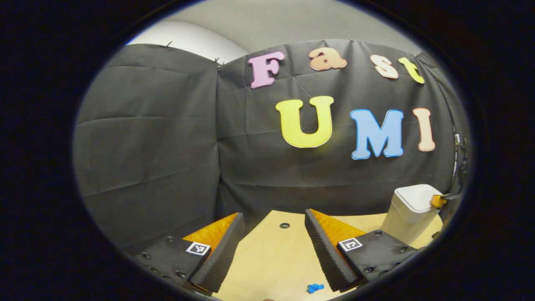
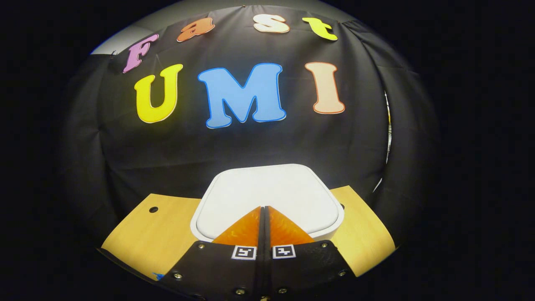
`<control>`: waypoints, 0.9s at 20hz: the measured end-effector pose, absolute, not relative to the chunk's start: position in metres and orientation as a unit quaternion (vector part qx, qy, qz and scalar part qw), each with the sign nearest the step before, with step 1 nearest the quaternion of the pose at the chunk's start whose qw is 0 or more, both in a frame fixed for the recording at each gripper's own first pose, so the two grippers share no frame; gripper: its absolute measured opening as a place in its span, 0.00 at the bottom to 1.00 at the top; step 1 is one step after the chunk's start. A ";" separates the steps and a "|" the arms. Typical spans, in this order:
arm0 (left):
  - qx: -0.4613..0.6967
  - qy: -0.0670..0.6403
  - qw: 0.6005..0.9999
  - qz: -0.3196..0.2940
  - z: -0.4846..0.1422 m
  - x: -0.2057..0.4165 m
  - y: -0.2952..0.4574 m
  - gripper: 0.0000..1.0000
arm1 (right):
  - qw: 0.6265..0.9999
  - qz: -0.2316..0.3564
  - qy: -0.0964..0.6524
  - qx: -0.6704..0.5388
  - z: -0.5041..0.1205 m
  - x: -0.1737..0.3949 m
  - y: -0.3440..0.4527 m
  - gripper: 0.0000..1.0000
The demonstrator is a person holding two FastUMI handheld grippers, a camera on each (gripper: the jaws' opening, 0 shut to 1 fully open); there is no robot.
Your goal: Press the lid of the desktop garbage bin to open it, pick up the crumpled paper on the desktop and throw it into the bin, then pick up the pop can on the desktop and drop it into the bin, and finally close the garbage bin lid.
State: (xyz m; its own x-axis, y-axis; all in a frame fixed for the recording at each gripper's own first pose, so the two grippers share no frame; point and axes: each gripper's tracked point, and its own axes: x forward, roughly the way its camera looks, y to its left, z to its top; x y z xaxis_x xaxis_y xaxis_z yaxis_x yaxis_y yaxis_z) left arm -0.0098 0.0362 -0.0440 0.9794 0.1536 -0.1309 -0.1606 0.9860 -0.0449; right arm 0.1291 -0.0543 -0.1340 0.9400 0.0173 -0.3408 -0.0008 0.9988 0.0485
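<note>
In the right gripper view, the white garbage bin (image 2: pixel 267 188) stands right in front, its flat lid down. My right gripper (image 2: pixel 263 208) is shut with nothing between its fingers, the tips resting on or just over the lid's near part. In the left gripper view the same bin (image 1: pixel 411 209) stands at the far right on the wooden table, and the right gripper's tip (image 1: pixel 437 201) shows at the lid's edge. My left gripper (image 1: pixel 273 223) hangs open above the table, holding nothing.
The light wooden table (image 1: pixel 271 259) has a small round hole (image 1: pixel 284 225) ahead of the left gripper. A small blue scrap (image 1: pixel 315 288) lies near the front. The black cloth wall closes off the back and sides. Another hole (image 2: pixel 153 209) sits left of the bin.
</note>
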 end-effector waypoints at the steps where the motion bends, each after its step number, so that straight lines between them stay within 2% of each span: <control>1: -0.028 0.063 0.995 0.077 -0.044 -0.009 0.034 1.00 | 0.984 0.003 0.176 0.020 -0.135 0.129 -0.055 0.00; 6: -0.026 0.059 0.995 0.070 -0.041 -0.008 0.032 1.00 | 0.982 0.007 0.188 -0.001 -0.138 0.128 -0.055 0.00; 10: -0.034 0.054 0.996 0.061 -0.039 -0.010 0.027 1.00 | 0.977 0.014 0.209 0.031 -0.138 0.128 -0.054 0.01; 18: -0.032 0.054 0.997 0.044 -0.038 -0.017 0.019 1.00 | 0.979 0.013 0.198 0.053 -0.124 0.123 -0.058 0.00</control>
State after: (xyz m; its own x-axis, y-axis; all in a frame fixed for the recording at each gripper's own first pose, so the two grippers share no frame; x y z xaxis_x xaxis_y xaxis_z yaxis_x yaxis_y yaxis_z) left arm -0.0169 0.0193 -0.0375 0.9903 0.0843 -0.1106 -0.0911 0.9941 -0.0581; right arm 0.1225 -0.0579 -0.1242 0.9216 0.0469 -0.3852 -0.0047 0.9939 0.1097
